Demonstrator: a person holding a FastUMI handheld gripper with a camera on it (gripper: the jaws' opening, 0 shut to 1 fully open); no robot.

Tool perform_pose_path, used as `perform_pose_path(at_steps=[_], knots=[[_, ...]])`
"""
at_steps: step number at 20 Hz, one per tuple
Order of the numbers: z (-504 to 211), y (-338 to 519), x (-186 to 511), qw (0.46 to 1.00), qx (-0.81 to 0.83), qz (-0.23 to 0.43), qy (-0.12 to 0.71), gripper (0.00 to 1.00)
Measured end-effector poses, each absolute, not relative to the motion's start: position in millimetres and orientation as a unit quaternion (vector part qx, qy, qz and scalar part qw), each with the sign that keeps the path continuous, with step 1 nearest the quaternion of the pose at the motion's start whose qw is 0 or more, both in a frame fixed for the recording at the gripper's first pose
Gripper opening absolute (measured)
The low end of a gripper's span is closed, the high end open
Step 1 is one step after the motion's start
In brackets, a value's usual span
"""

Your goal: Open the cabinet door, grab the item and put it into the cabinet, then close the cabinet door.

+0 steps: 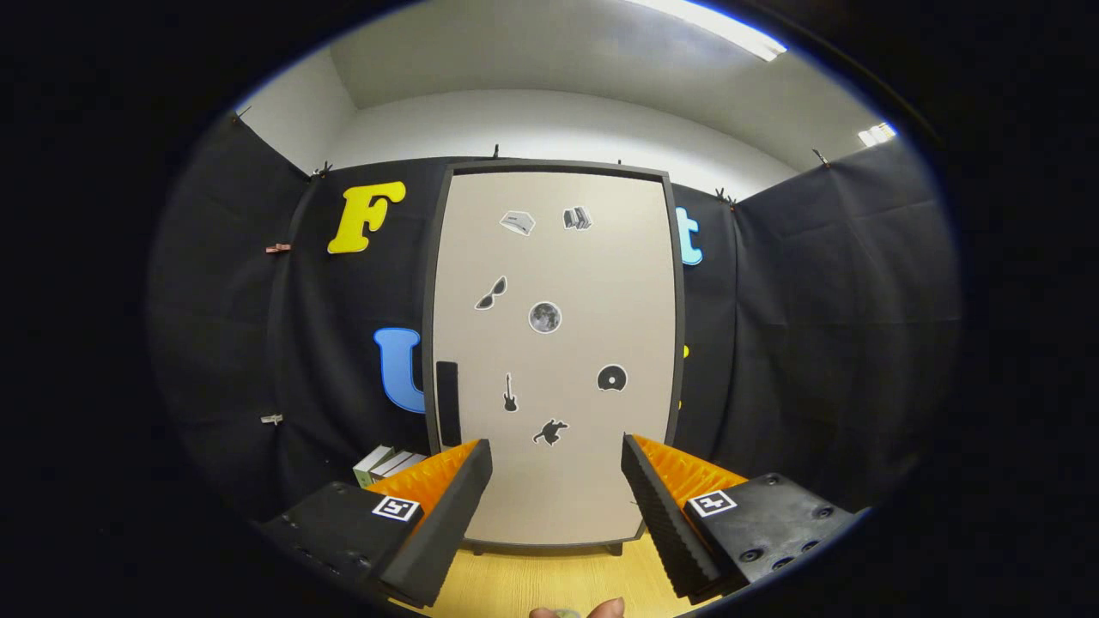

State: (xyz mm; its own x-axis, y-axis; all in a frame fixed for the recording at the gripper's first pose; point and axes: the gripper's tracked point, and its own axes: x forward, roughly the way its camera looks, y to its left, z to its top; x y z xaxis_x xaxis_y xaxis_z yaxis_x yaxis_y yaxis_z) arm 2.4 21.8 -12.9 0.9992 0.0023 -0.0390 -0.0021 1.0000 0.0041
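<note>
You are at the very start: the cabinet door (554, 352) is closed, and all three steps are left to do. Your gripper (556, 476) is spread wide and holds nothing, facing the door from some way off. The dark handle (447, 402) is on the door's left edge, beyond your left finger. The item is probably the small boxes (386, 464) on the wooden table (549, 579), just left of the cabinet. Nothing blocks your way to the handle.

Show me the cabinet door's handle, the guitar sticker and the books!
Black vertical door handle (447, 402): gripper view, its middle.
Small black guitar sticker (510, 393): gripper view, its body.
Stack of pale books (384, 464): gripper view, top cover.
</note>
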Motion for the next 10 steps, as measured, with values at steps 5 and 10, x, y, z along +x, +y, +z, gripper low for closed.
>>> perform_pose_path(at_steps=[5,10], knots=[[-11.7,42.1,9.7,1.0,0.01,0.017,0.02,0.97],[-10.2,76.8,37.4,0.999,0.022,0.035,0.018,0.97]])
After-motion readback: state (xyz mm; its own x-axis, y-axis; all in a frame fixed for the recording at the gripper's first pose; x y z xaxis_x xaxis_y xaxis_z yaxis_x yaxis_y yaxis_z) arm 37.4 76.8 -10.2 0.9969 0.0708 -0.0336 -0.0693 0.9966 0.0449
